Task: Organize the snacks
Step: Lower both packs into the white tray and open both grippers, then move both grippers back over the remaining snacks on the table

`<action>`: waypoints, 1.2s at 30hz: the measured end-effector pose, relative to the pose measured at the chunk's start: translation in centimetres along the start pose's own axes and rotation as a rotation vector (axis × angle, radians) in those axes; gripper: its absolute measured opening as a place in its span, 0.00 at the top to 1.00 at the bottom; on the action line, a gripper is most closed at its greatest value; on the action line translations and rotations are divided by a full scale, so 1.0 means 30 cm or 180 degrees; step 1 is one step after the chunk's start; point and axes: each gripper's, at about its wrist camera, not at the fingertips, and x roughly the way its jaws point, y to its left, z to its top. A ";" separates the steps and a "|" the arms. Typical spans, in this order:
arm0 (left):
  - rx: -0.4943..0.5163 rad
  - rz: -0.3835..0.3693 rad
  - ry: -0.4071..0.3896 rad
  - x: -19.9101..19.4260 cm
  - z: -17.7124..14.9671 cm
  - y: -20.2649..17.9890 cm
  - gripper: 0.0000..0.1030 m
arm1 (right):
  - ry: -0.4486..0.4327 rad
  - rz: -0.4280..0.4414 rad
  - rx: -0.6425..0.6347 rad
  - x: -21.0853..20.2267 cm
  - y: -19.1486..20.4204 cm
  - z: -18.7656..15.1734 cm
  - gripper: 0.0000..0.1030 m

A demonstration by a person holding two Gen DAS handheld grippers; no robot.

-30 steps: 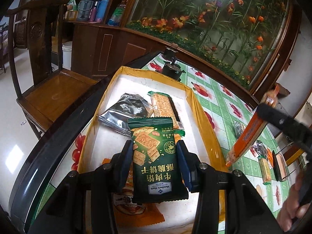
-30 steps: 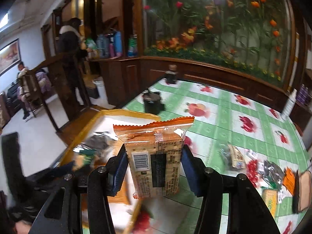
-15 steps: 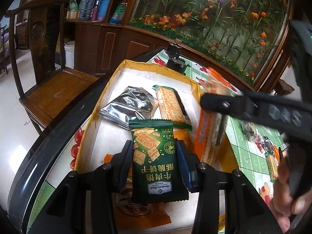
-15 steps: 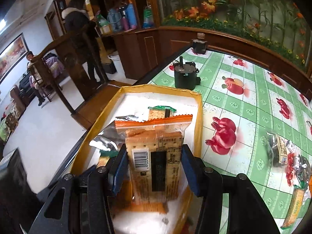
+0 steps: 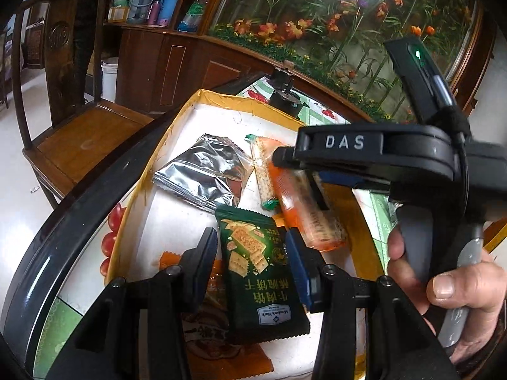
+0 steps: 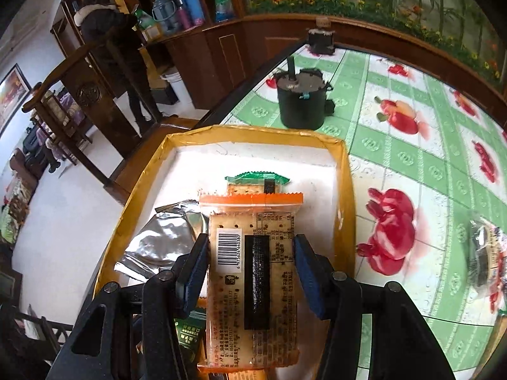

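The left gripper (image 5: 252, 255) has its jaws clamped on a green cracker packet (image 5: 258, 269) and the right gripper (image 6: 250, 267) grips an orange-edged cracker packet (image 6: 253, 272), both held over the yellow-rimmed box (image 6: 343, 190) on the tabletop (image 6: 412, 164), beside a silver pouch (image 5: 202, 174).

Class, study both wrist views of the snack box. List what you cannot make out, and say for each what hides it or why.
- Orange flat packet, left wrist view: print mostly covered by the green cracker packet and left gripper.
- Loose snacks on the tablecloth, right wrist view: blurred, cut by the edge.
- Orange cracker packet front: only its back label faces the right gripper camera.
- Box near wall: hidden behind gripper bodies.
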 end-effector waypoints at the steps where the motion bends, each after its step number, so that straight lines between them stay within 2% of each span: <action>1: -0.0014 -0.0019 -0.0008 0.001 0.000 0.004 0.57 | -0.0015 0.0012 -0.0013 -0.005 -0.002 -0.004 0.41; 5: -0.0125 -0.0136 -0.0051 0.002 -0.001 0.018 0.55 | -0.0136 0.0042 0.0024 -0.054 -0.028 -0.016 0.39; 8: -0.0175 -0.0213 -0.0096 -0.001 -0.001 0.026 0.54 | -0.0274 0.0184 0.0143 -0.112 -0.068 -0.034 0.38; 10: -0.0190 -0.0245 -0.0110 -0.001 0.001 0.028 0.53 | -0.0345 0.0295 0.0241 -0.150 -0.101 -0.054 0.34; 18: -0.0176 -0.0307 -0.0172 -0.007 0.000 0.021 0.48 | -0.0480 0.0480 0.0493 -0.255 -0.226 -0.163 0.33; 29: -0.0170 -0.0326 -0.0276 -0.026 -0.004 0.019 0.45 | -0.0552 0.0251 0.0720 -0.358 -0.495 -0.320 0.33; 36: -0.0160 -0.0305 -0.0312 -0.035 -0.006 0.014 0.43 | -0.0840 -0.0055 0.1200 -0.503 -0.773 -0.417 0.33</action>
